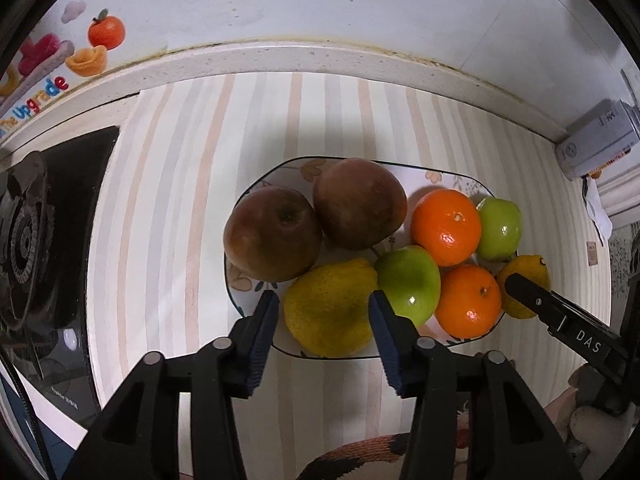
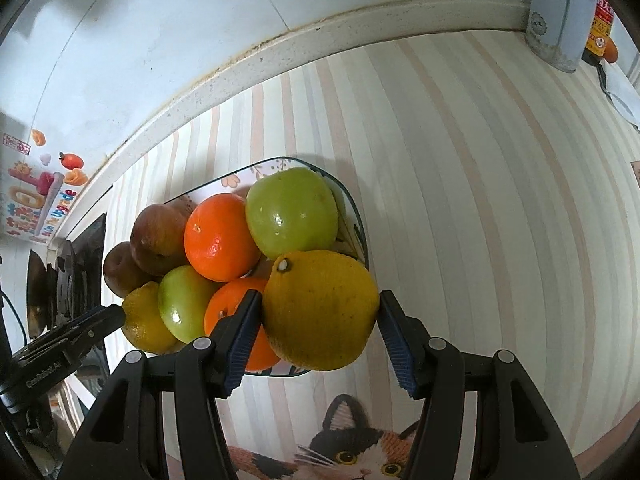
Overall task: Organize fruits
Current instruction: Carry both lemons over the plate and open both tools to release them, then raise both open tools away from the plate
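Note:
A flowered plate (image 1: 404,172) on the striped counter holds two brown-red apples (image 1: 272,236), two oranges (image 1: 446,226), two green apples (image 1: 408,280) and a lemon (image 1: 328,320) at its near edge. My left gripper (image 1: 324,306) hangs over that lemon, open, a finger on each side with a sliver of gap. My right gripper (image 2: 320,312) is shut on a second lemon (image 2: 320,280) at the plate's right end (image 2: 360,220), both blue pads against its sides. One of its fingers (image 1: 528,292) shows in the left wrist view, in front of that lemon (image 1: 528,268).
A black gas stove (image 1: 24,240) lies left of the plate. A raised ledge and wall run along the back, with a white box (image 1: 600,140) and a tin (image 2: 552,20) at the far right. A cat-picture mat (image 2: 352,448) lies at the near edge.

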